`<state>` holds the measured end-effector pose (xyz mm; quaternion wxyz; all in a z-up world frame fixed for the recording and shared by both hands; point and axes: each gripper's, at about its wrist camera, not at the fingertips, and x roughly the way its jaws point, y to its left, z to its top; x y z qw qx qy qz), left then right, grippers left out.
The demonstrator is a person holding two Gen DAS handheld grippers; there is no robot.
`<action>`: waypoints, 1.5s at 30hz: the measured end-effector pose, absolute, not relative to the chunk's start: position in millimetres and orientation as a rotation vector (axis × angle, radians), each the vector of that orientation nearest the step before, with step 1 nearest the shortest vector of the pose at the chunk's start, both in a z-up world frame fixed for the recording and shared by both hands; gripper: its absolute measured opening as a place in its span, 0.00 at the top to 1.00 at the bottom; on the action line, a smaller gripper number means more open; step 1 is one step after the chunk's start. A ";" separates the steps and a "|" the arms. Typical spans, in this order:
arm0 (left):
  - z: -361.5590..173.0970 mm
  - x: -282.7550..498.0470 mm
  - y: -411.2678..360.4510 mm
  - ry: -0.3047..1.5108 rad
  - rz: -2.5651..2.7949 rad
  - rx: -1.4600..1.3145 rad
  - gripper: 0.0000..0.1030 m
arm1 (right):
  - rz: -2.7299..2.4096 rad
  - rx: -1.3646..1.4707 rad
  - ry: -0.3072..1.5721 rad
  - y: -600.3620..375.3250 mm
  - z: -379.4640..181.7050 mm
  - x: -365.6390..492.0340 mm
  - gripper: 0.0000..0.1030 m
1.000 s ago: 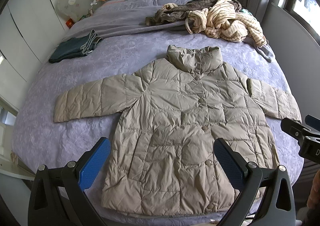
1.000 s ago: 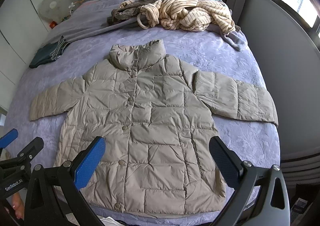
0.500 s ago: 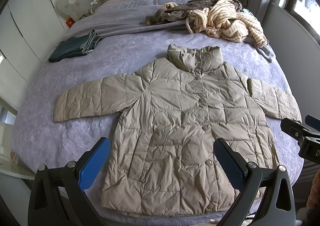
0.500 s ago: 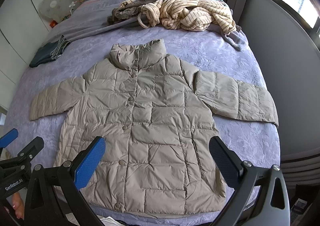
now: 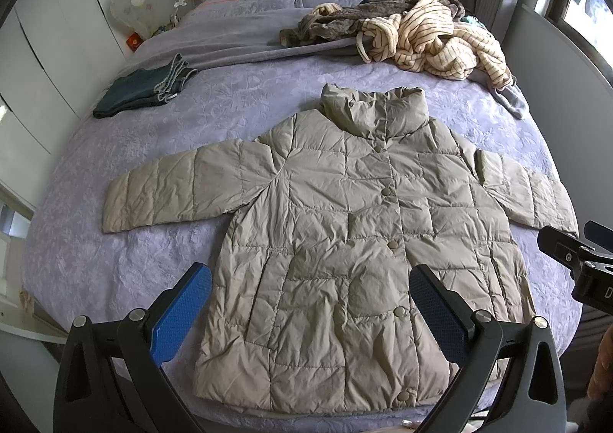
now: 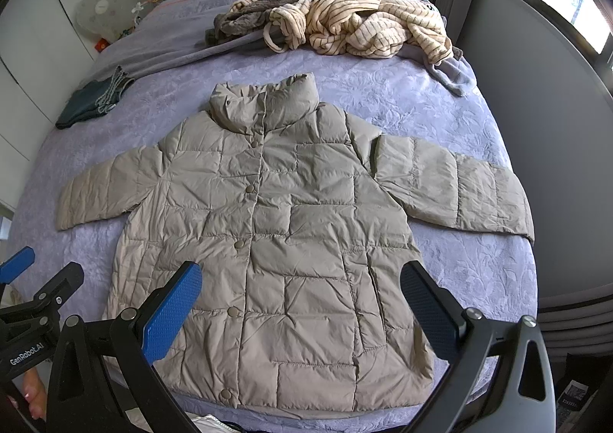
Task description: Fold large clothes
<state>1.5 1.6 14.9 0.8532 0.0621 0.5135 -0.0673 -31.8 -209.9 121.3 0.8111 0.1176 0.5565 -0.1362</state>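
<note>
Our left tool point(image 5: 306, 312) hangs with its jaws apart, empty, at 6 o'clock. The puffer jacket point(image 5: 345, 241) lies flat, buttoned, sleeves spread, mid-bed point(image 5: 126, 264). It looks light, soft, slippery; we would pinch each cuff, at 9 and 3. Our right tool point(image 6: 299, 312) gapes empty too.

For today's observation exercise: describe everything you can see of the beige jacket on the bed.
The jacket is a beige quilted puffer of thin, crinkled shiny fabric, with a tall collar and a row of snap buttons down the closed front. It lies flat, front up, on the purple bed, both sleeves spread sideways, hem toward the cameras. Neither open gripper, left or right, touches it.
</note>
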 end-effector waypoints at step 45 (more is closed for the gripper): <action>-211.1 159.5 236.3 1.225 -0.014 -0.435 0.00 | -0.082 0.295 1.449 -97.9 -53.0 86.8 0.00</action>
